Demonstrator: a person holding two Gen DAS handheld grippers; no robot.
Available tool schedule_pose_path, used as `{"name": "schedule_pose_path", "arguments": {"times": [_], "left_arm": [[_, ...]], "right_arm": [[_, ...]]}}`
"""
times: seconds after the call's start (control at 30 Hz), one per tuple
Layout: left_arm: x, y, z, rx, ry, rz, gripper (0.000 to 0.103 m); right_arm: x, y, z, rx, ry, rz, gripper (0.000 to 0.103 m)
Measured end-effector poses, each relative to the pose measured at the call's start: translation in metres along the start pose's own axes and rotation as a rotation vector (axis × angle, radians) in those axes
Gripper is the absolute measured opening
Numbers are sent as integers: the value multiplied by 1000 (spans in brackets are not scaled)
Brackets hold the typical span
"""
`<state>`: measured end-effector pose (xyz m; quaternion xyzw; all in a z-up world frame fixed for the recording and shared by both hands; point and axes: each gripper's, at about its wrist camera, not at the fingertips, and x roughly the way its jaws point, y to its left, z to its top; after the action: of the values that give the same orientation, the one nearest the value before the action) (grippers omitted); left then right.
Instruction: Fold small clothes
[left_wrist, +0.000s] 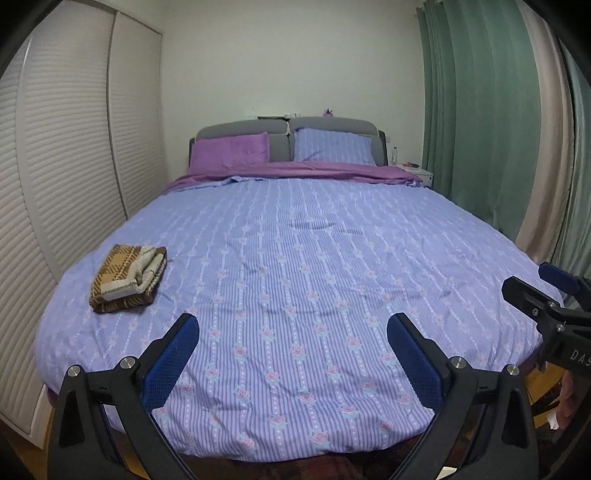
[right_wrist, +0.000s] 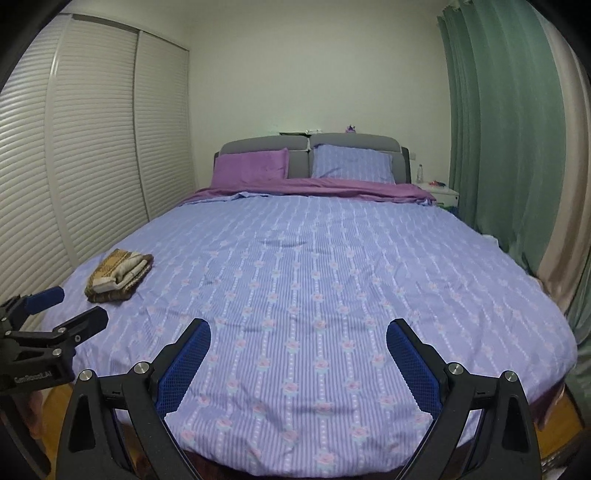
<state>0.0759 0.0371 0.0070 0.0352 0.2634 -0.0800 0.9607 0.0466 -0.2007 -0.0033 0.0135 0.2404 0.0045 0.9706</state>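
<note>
A folded brown and cream plaid garment (left_wrist: 128, 273) lies on the left side of the bed's blue floral cover (left_wrist: 295, 277); it also shows in the right wrist view (right_wrist: 118, 275). My left gripper (left_wrist: 291, 328) is open and empty, held above the foot of the bed, right of the garment. My right gripper (right_wrist: 298, 334) is open and empty over the foot of the bed. The right gripper shows at the right edge of the left wrist view (left_wrist: 532, 284), and the left gripper at the left edge of the right wrist view (right_wrist: 70, 306).
A louvred wardrobe (left_wrist: 55, 166) stands along the left. Green curtains (left_wrist: 491, 110) hang on the right. A purple pillow (left_wrist: 229, 151) and a blue pillow (left_wrist: 332, 149) lean on the grey headboard. A white nightstand (right_wrist: 439, 190) with a bottle stands at the back right.
</note>
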Motion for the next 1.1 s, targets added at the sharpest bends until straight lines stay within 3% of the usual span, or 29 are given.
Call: {"name": "schedule_pose_path", "arguments": {"times": [0.63,1.1], "left_arm": [[-25,-13,10,17,-67,-12,103],[-29,-14,11,10,-74,-16,103]], "right_arm": [[-20,-14,1,52,-31,18,97],[-20,-15,3,55,-31,7,97]]}}
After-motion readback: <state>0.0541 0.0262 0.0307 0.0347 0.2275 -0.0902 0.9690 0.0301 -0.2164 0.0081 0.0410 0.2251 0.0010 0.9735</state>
